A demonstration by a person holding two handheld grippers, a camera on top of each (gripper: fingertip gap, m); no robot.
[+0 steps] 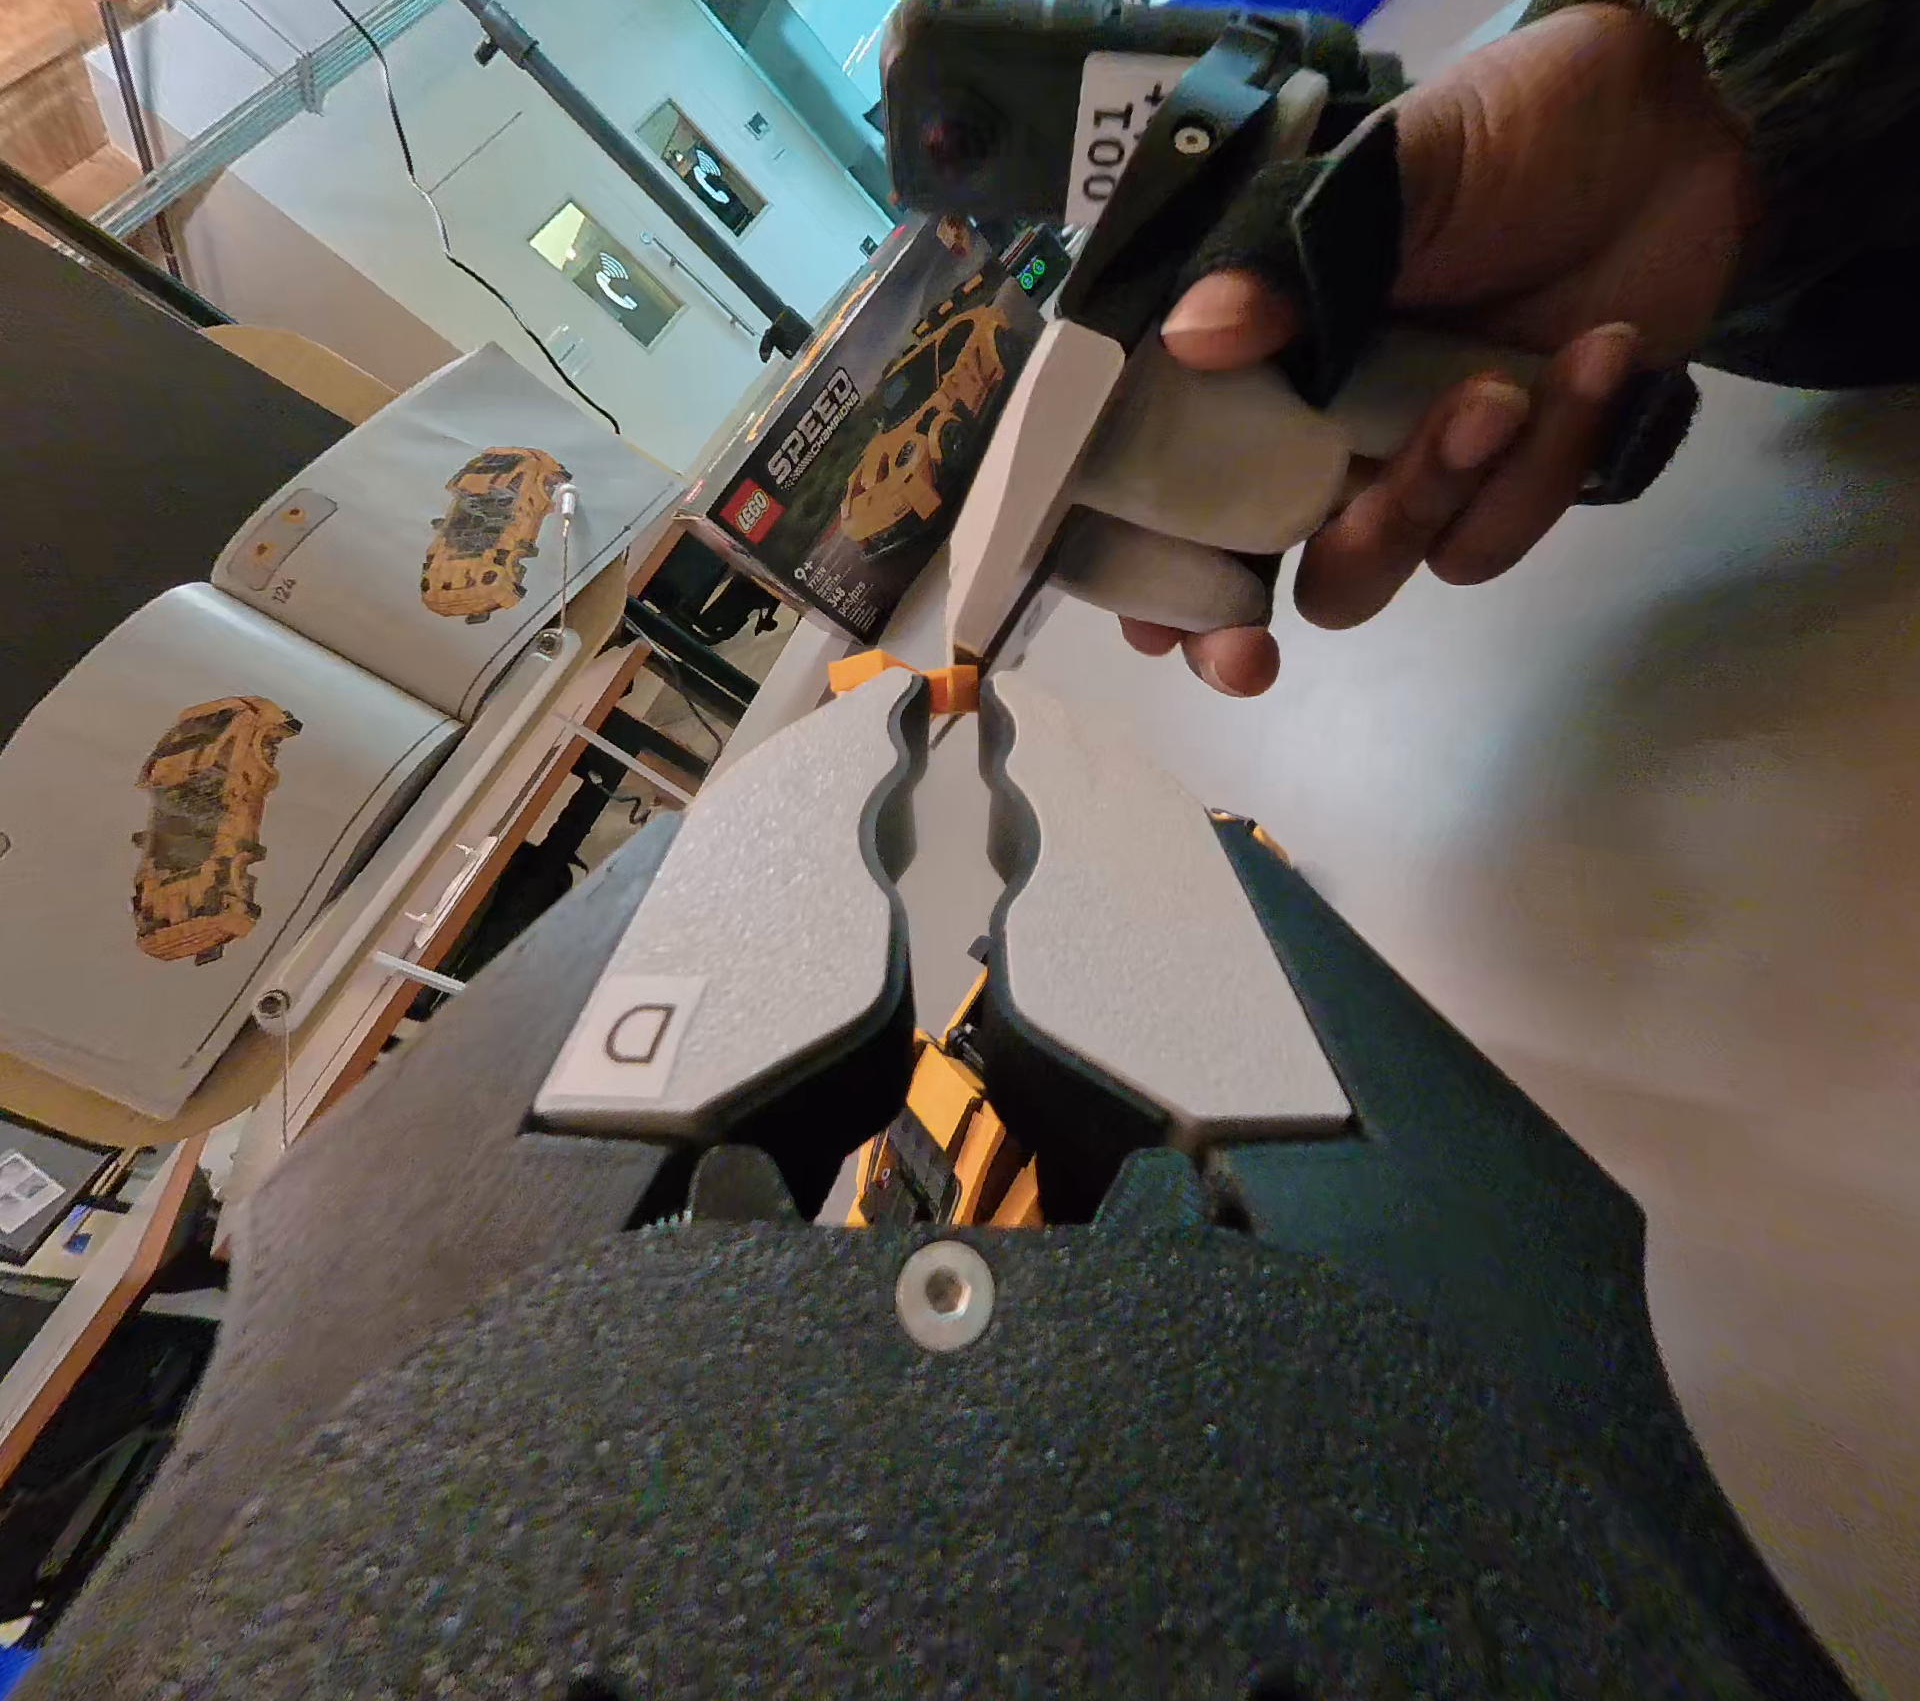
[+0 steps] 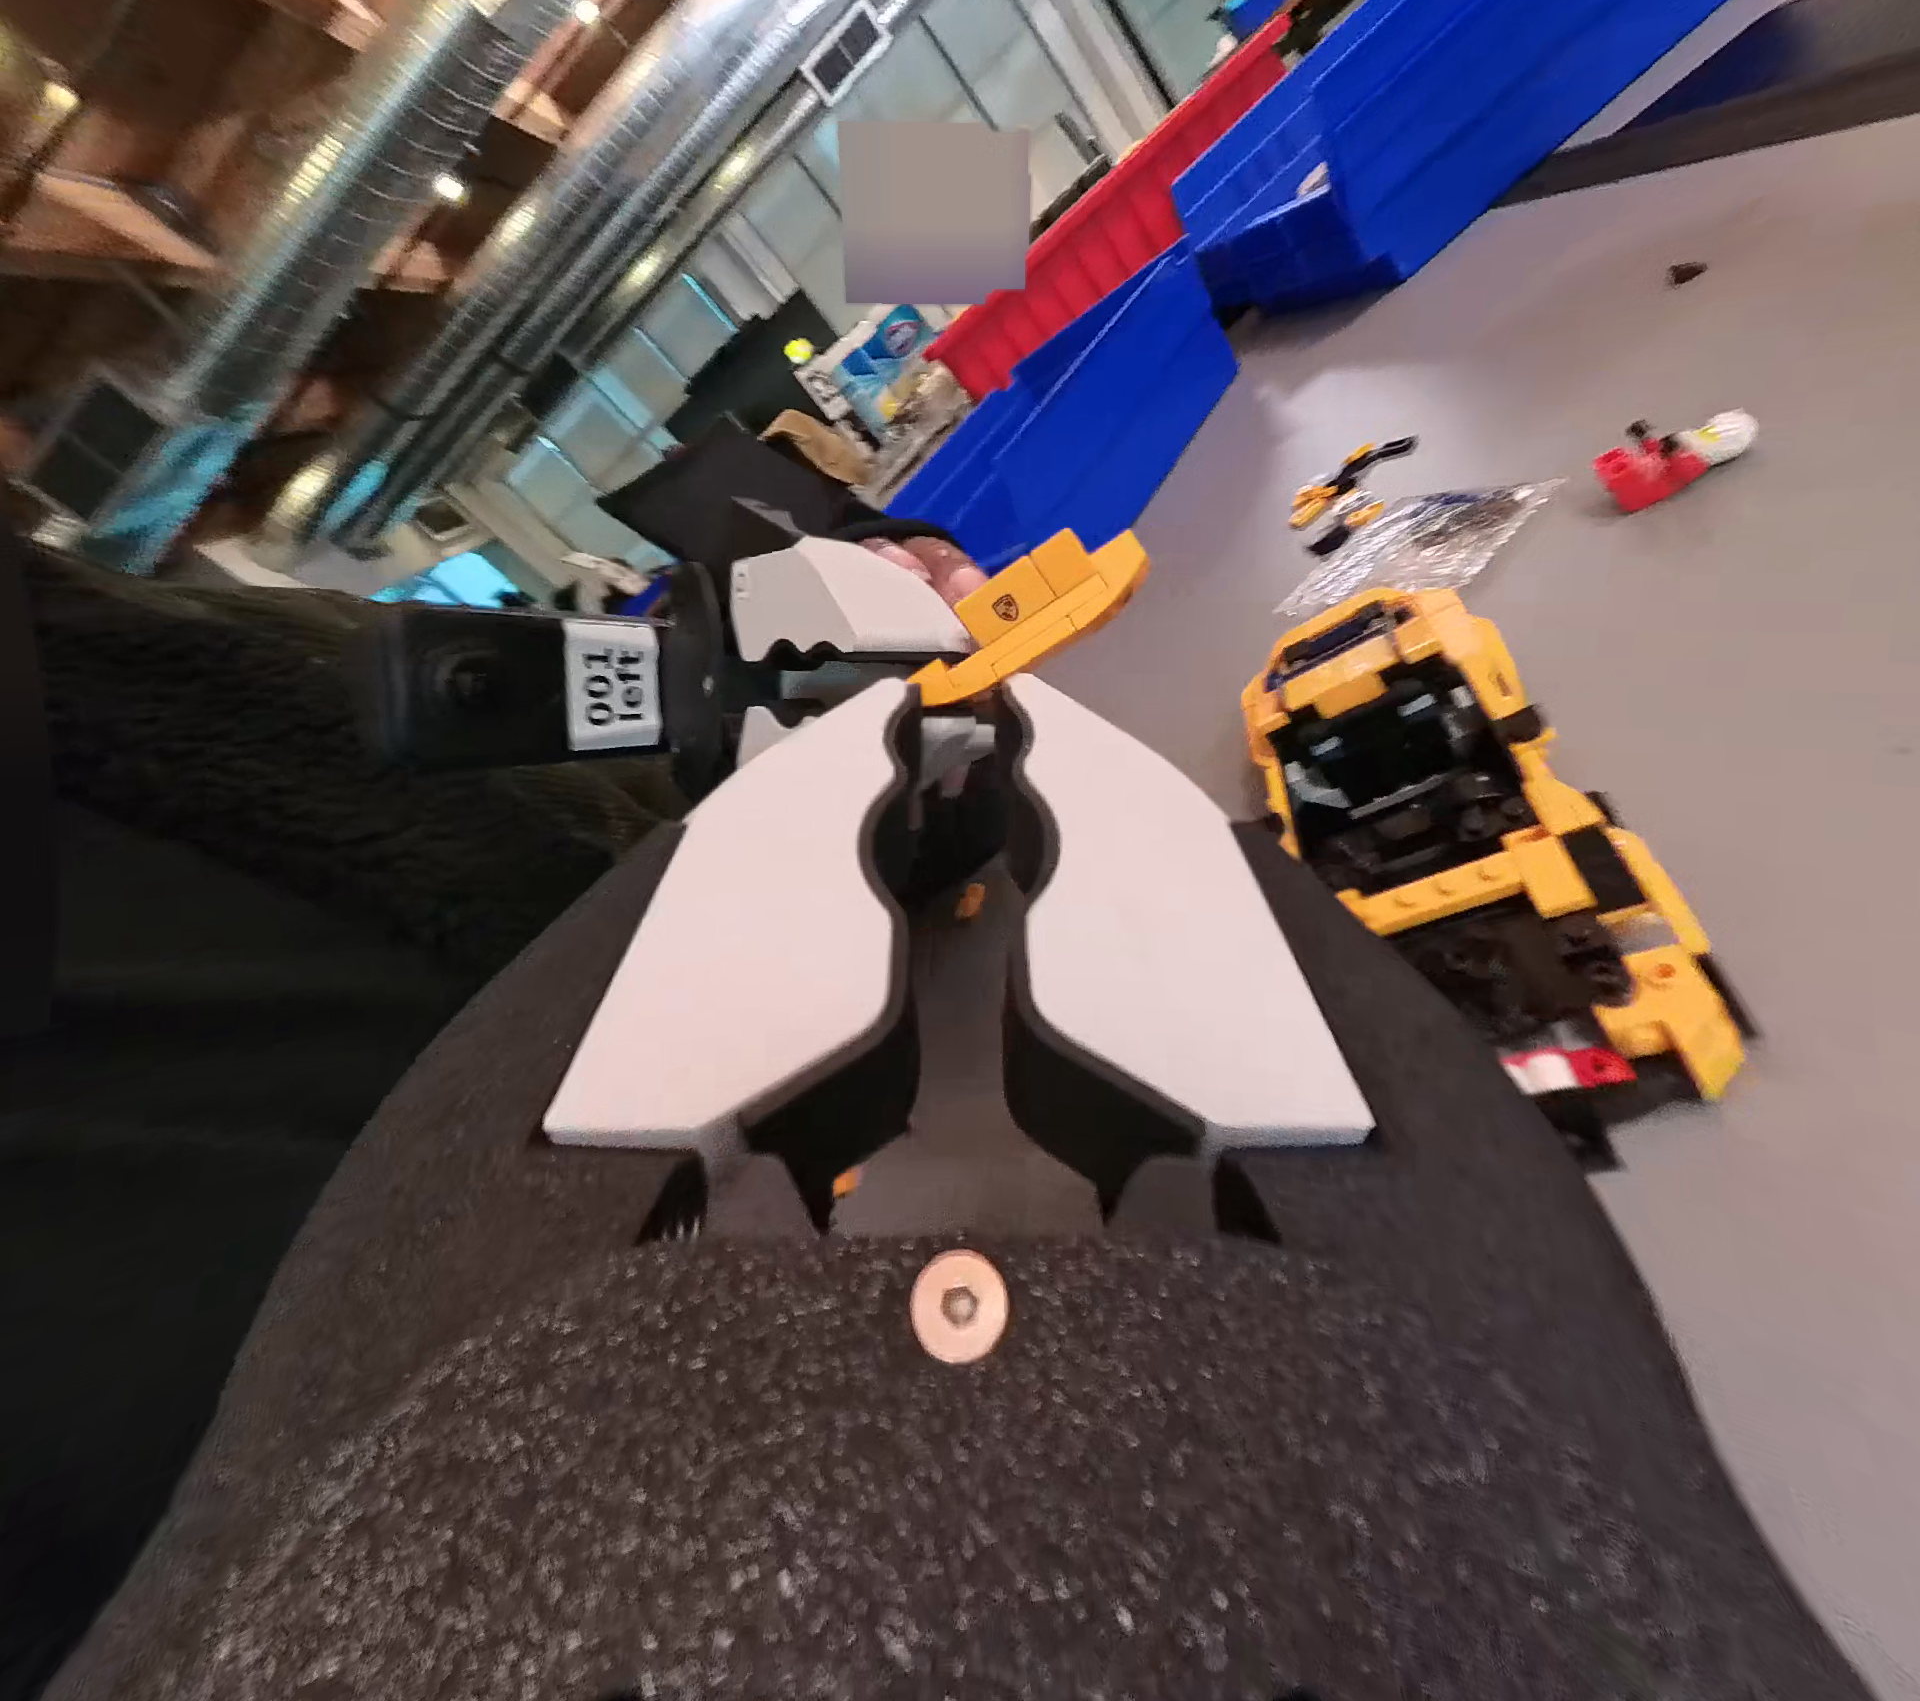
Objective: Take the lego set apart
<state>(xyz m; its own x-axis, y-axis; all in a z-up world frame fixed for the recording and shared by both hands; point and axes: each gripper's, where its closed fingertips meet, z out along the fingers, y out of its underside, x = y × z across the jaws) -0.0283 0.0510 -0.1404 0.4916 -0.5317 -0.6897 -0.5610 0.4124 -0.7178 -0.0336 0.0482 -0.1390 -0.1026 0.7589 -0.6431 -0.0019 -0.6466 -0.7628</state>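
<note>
While gripped, hood piece (image 2: 1039,623) above table (image 2: 1558,1339).

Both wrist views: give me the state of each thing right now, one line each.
Left gripper: shut on yellow hood piece.
Right gripper: shut on yellow hood piece.
Yellow hood piece: off the car, held in the air.
Lego car: on the table, partly stripped, interior exposed.
Instruction booklet: open.

Both grippers (image 1: 951,695) (image 2: 956,695), jaws pinched.

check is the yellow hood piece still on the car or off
Off: both tongs pinch the yellow hood piece in the air, apart from the car lying on the table.
</note>
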